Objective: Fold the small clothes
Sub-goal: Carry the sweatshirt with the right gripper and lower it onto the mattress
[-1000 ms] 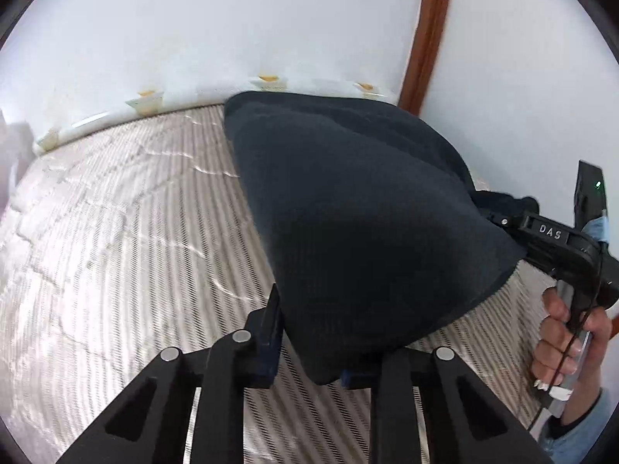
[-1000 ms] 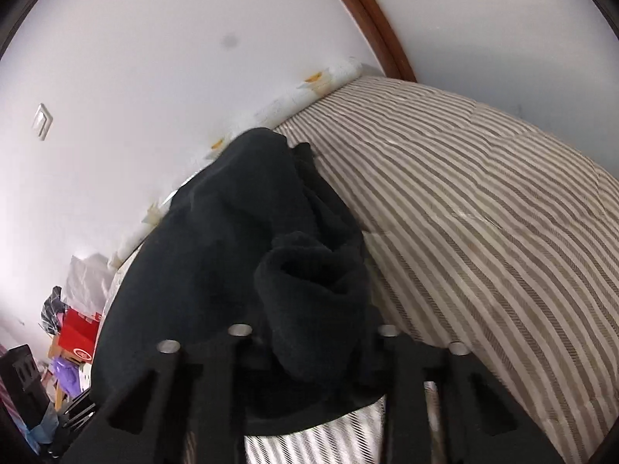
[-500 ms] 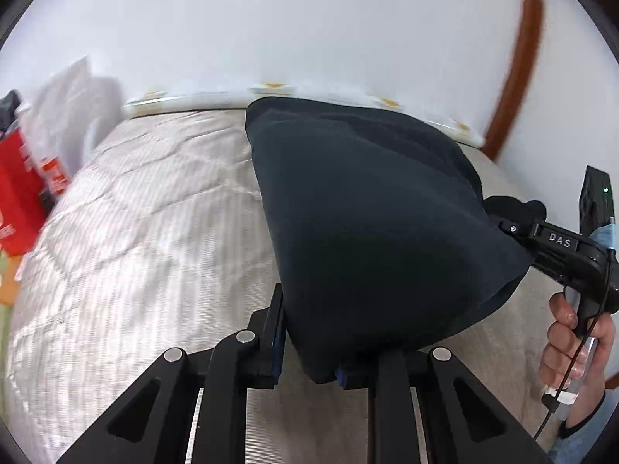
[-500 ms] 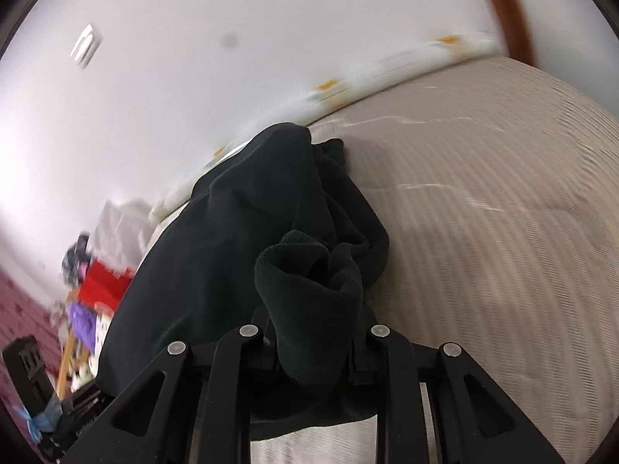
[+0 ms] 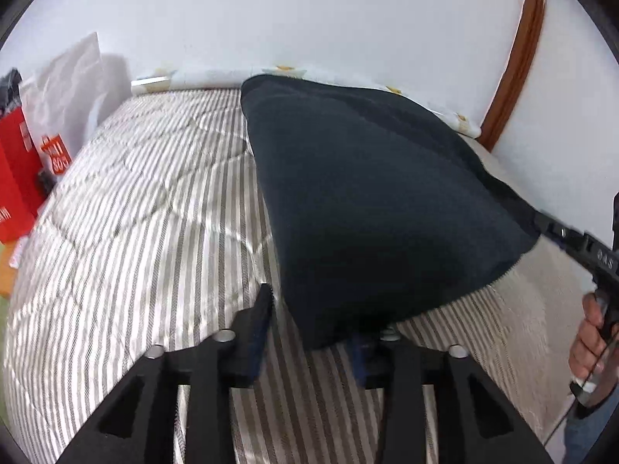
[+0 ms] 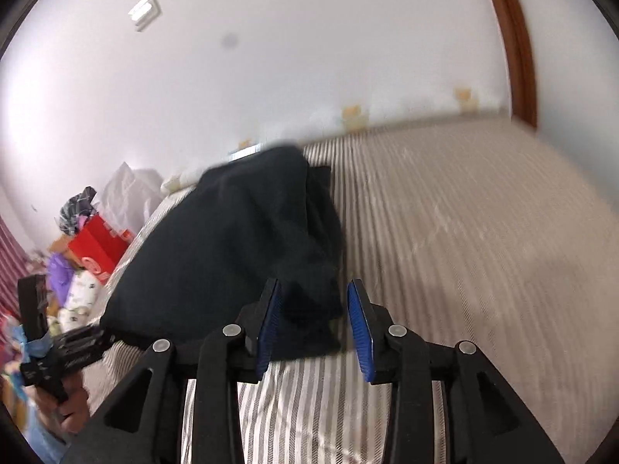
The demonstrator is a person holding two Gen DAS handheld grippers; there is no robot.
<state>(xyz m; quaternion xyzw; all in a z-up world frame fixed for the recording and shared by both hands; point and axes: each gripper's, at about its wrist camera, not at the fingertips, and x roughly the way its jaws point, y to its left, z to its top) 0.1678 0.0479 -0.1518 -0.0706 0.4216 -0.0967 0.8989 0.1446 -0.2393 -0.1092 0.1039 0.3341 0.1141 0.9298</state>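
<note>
A dark navy garment [image 5: 371, 201] is stretched over the striped bed [image 5: 147, 224]. My left gripper [image 5: 321, 324] is open; the cloth's near corner lies between its fingers, against the right one. In the right wrist view my right gripper [image 6: 313, 321] is open, its blue pads [image 6: 358, 328] apart, with the garment's [image 6: 240, 247] bunched end lying loose between them. The right gripper also shows at the garment's far corner in the left wrist view [image 5: 572, 247], and the left gripper shows at the lower left of the right wrist view [image 6: 77, 348].
White walls and a brown door frame [image 5: 514, 65] stand behind the bed. A red box [image 5: 15, 178] and a white bag [image 5: 73, 89] sit at the bed's left side, with colourful clutter [image 6: 73, 270]. A patterned sheet edge [image 5: 282, 73] runs along the headboard side.
Both grippers have opened and let go of the garment's corners. The garment has dropped lower onto the bed, and both cameras have swung round.
</note>
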